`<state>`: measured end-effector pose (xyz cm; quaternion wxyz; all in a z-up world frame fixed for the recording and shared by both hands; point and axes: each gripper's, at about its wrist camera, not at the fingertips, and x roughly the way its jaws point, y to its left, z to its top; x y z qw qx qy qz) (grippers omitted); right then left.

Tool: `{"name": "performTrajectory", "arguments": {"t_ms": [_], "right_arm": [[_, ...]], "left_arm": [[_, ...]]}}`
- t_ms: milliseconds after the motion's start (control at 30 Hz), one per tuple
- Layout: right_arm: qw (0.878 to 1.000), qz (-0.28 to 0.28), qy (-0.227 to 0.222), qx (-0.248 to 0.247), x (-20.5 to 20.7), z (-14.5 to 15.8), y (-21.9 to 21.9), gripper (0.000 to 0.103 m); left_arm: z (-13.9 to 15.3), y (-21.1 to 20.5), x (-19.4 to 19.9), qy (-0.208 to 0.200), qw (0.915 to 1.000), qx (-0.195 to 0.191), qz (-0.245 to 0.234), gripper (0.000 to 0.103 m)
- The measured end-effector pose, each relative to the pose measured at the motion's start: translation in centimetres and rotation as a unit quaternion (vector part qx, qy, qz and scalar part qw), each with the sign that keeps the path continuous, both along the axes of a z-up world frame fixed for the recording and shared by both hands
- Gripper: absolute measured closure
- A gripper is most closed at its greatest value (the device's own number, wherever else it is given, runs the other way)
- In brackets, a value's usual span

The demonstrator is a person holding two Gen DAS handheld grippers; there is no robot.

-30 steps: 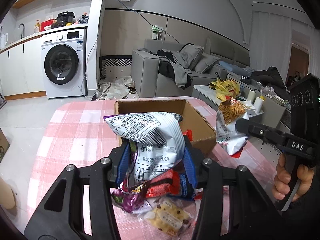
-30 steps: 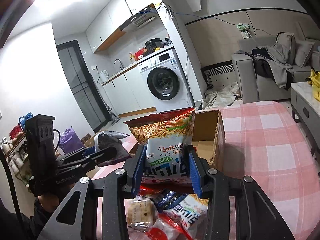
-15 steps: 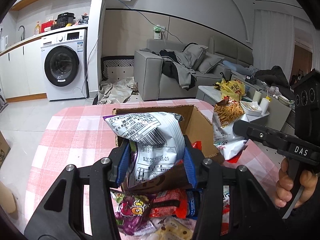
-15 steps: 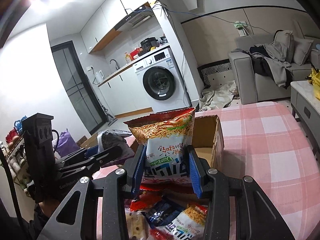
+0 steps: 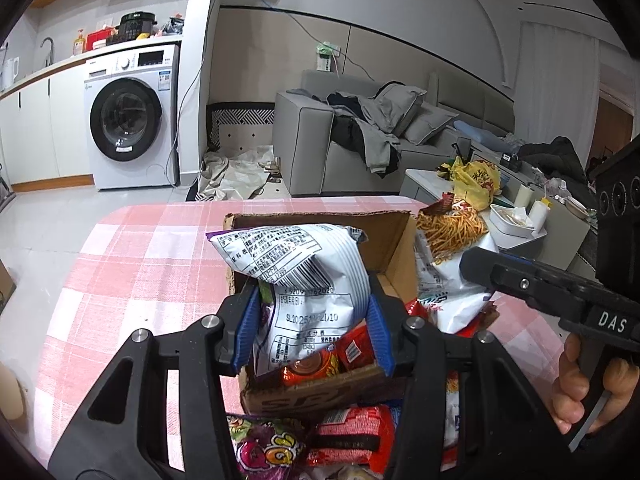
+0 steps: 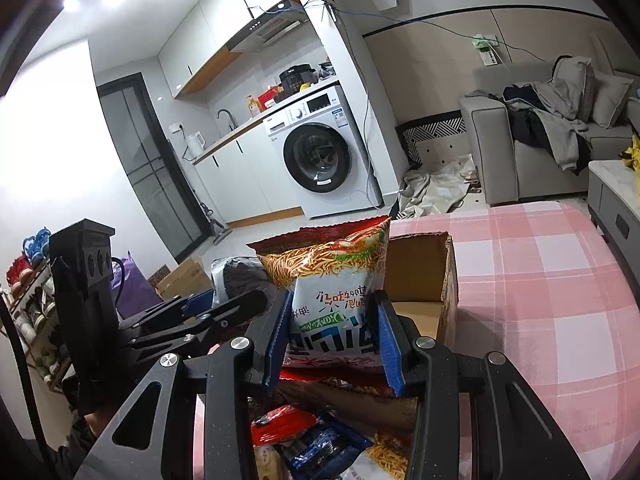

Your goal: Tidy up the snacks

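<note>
My left gripper (image 5: 312,328) is shut on a white and purple snack bag (image 5: 304,276) and holds it over the open cardboard box (image 5: 400,240) on the pink checked table. My right gripper (image 6: 332,340) is shut on a red and white noodle snack bag (image 6: 336,280), also above the box (image 6: 420,276). The right gripper and its bag (image 5: 444,272) show in the left wrist view at the box's right side. The left gripper (image 6: 224,308) shows at left in the right wrist view. Red packets (image 5: 352,352) lie inside the box.
Loose snack packets (image 5: 272,448) lie on the table in front of the box, more in the right wrist view (image 6: 320,444). The pink checked tablecloth (image 6: 540,280) spreads around. A sofa (image 5: 320,148), a washing machine (image 5: 128,120) and a low white table (image 5: 520,216) stand beyond.
Both grippers have moved forward with their bags, from above the loose packets to over the box. The box's near wall now sits under the fingers.
</note>
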<state>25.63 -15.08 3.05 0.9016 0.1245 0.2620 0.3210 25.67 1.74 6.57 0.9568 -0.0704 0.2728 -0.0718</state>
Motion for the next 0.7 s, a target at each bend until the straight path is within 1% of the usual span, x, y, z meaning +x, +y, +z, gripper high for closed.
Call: {"name": "performTrajectory", "arguments": {"t_ms": [100, 267, 467, 567, 700], "right_arm": [[1.0, -0.001, 0.004, -0.003, 0.8, -0.4, 0.2, 0.062], [1.0, -0.003, 0.006, -0.011, 1.7, -1.0, 0.7, 0.062], [1.0, -0.003, 0.015, -0.02, 2.4, -1.9, 1.5, 0.062], [1.0, -0.001, 0.018, -0.025, 2.7, -2.2, 1.9, 0.062], [0.999, -0.004, 0.021, -0.029, 3.1, -2.6, 2.3, 0.062]], "left_arm": [[-0.9, -0.2, 1.2, 0.005, 1.0, 0.0, 0.001, 0.058], [-2.2, -1.3, 3.0, 0.006, 0.9999, 0.014, -0.003, 0.058], [-3.8, -2.1, 3.6, 0.008, 0.9995, 0.032, -0.001, 0.058], [-4.1, -2.7, 3.6, 0.006, 0.9995, 0.031, -0.001, 0.058], [-4.9, -2.9, 3.7, 0.015, 0.9993, 0.034, 0.0, 0.058]]}}
